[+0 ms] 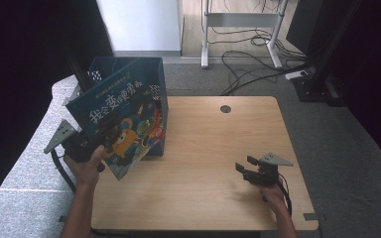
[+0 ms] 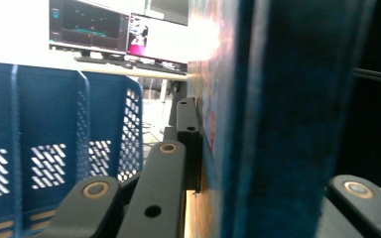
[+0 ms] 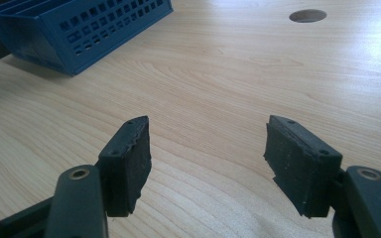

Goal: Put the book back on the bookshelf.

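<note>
One picture book (image 1: 121, 126) is the work in hand: a large, thin hardback with a blue cover and bright cartoon figures, held up in the air at the far left of the table (image 1: 213, 163), tilted and leaning in front of the blue slotted basket (image 1: 155, 74) that stands at the table's far-left corner. The left gripper (image 1: 87, 148) has it pinched by its lower left edge; in the left gripper view the book's edge (image 2: 278, 119) runs straight up between the jaws, with one black pad flat against the printed cover, so the clamp looks firm and closed on the book.

As a judgement, the book should handle stiff and fairly light, but broad: gripped at one corner it will want to swing and lever against the pads, and the glossy cover may be slippery. A hold closer to the spine or the middle of an edge would steady it. Whether its lower corner touches the basket wall I cannot tell from above.

The right gripper (image 1: 252, 171) rests low over the bare wood at the near right, well apart from the book. Its jaws stand moderately wide with nothing between them, and in its own view the pads (image 3: 129, 163) frame only table grain, with the basket (image 3: 79, 29) far off.
</note>
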`<control>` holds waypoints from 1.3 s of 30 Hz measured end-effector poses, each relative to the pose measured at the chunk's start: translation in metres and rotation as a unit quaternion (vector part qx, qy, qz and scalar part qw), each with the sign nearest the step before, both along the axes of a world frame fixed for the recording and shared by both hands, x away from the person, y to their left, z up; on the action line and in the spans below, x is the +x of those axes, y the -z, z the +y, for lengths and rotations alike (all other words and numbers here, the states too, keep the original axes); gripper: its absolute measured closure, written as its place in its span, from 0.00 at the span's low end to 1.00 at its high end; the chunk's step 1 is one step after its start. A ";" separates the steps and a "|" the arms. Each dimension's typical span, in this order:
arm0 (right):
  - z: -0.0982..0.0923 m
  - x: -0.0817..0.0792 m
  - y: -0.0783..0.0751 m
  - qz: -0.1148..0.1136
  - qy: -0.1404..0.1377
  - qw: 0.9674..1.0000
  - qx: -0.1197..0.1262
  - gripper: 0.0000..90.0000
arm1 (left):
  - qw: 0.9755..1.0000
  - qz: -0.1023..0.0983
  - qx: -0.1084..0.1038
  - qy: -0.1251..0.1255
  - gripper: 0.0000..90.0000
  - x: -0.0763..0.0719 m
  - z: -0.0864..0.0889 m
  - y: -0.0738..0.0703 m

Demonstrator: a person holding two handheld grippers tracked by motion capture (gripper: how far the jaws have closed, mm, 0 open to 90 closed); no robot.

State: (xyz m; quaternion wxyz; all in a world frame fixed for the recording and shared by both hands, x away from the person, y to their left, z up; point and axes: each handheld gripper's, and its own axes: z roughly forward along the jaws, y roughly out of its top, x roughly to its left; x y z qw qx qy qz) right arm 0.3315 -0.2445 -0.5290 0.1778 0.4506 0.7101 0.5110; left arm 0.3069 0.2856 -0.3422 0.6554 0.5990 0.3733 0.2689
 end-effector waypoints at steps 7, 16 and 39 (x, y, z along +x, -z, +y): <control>0.001 0.000 0.001 0.003 -0.001 1.000 -0.002 0.37 | 1.000 -0.006 -0.001 -0.007 0.92 0.005 0.007 -0.004; -0.002 0.001 0.003 0.002 0.014 1.000 -0.001 0.37 | 1.000 -0.010 0.008 -0.022 0.92 0.014 0.006 -0.009; 0.000 0.002 0.006 0.007 0.010 1.000 -0.010 0.37 | 0.999 -0.005 -0.004 -0.053 0.92 0.041 0.006 -0.015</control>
